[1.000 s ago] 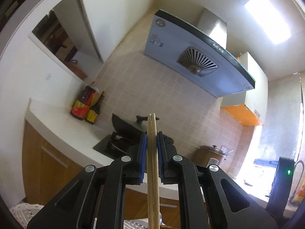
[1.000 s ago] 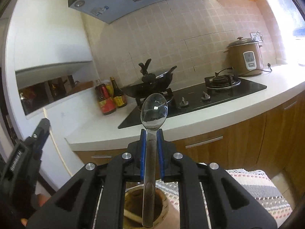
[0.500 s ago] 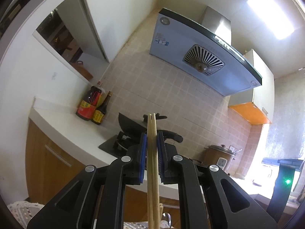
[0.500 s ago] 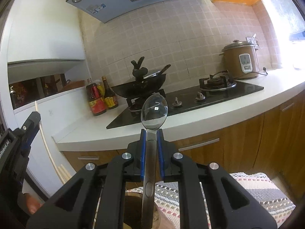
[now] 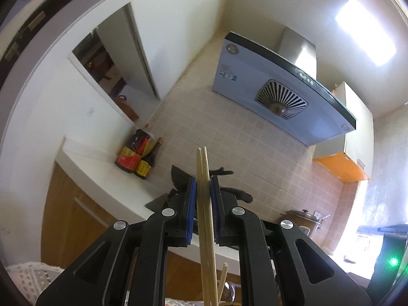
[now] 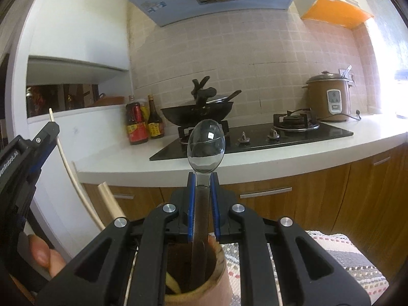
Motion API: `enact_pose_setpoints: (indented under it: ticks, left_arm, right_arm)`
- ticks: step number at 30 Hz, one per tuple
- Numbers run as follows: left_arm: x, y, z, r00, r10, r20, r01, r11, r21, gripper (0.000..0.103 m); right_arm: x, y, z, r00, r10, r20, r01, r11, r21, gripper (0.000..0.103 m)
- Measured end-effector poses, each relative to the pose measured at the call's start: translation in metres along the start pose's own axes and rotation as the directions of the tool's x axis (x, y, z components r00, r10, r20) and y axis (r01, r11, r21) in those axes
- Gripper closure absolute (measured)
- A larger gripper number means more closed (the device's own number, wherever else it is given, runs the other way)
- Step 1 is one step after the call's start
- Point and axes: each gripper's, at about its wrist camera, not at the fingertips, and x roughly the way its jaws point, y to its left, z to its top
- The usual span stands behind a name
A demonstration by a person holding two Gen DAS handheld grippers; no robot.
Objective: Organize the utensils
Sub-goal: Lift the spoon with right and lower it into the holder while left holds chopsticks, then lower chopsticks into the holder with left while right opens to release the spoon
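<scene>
- The white counter (image 6: 255,158) is running across the right wrist view, with wooden cabinet doors (image 6: 331,199) sitting below it and a tiled wall (image 6: 255,63) rising behind.
- The blue range hood (image 5: 280,99) is hanging over the cooking area; a ceiling light (image 5: 364,32) is glowing above it in the left wrist view.
- The black stove top (image 6: 267,137) is lying on the counter, carrying a dark wok (image 6: 199,111) on its left burner.
- The brown rice cooker (image 6: 329,99) is standing at the right end of the counter, just beside the stove top.
- Two sauce bottles (image 6: 144,122) are standing together on the counter, left of the wok.
- The woven mat (image 6: 339,255) is lying under the wooden holder (image 6: 199,278), an upright cup sitting directly below the right gripper; a pale stick is leaning inside it.
- The right gripper (image 6: 202,199) is clenching the metal spoon (image 6: 206,148) by its handle, bowl pointing up, with the handle's lower end reaching down into the holder.
- The left gripper (image 5: 203,196) is gripping a pair of wooden chopsticks (image 5: 205,204) upright between its blue pads (image 5: 190,209); in the right wrist view this gripper is appearing at the left edge, well apart from the holder.
- A further chopstick tip (image 5: 223,272) is showing low in the left wrist view.
</scene>
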Motion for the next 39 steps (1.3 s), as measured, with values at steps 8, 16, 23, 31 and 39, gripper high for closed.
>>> enact_pose_setpoints:
  ticks: [8, 16, 23, 31, 39]
  left_arm:
    - [-0.016, -0.008, 0.019, 0.999, -0.012, 0.052, 0.013, 1.0, -0.023, 0.093]
    - [0.0, -0.018, 0.013, 0.999, -0.044, 0.002, 0.044, 0.998, -0.045, 0.094]
    - [0.013, -0.021, 0.017, 0.993, -0.106, -0.053, 0.103, 0.992, -0.069, 0.1]
    - [0.017, -0.032, -0.008, 0.991, -0.112, -0.078, 0.113, 0.993, 0.018, 0.1]
    - [0.014, -0.004, -0.017, 0.97, -0.076, -0.232, 0.087, 0.995, 0.038, 0.099]
  right_arm:
    - [-0.017, -0.002, -0.01, 0.999, 0.031, -0.041, -0.031, 1.0, 0.0, 0.093]
    - [-0.025, -0.01, -0.014, 0.992, 0.077, -0.104, -0.077, 0.997, 0.007, 0.093]
    - [-0.023, -0.014, -0.014, 0.986, 0.114, -0.123, -0.112, 0.993, 0.025, 0.093]
    - [-0.02, -0.022, -0.019, 0.975, 0.159, -0.159, -0.152, 0.987, 0.055, 0.093]
    - [-0.035, -0.017, -0.021, 0.965, 0.185, -0.186, -0.18, 0.983, 0.046, 0.093]
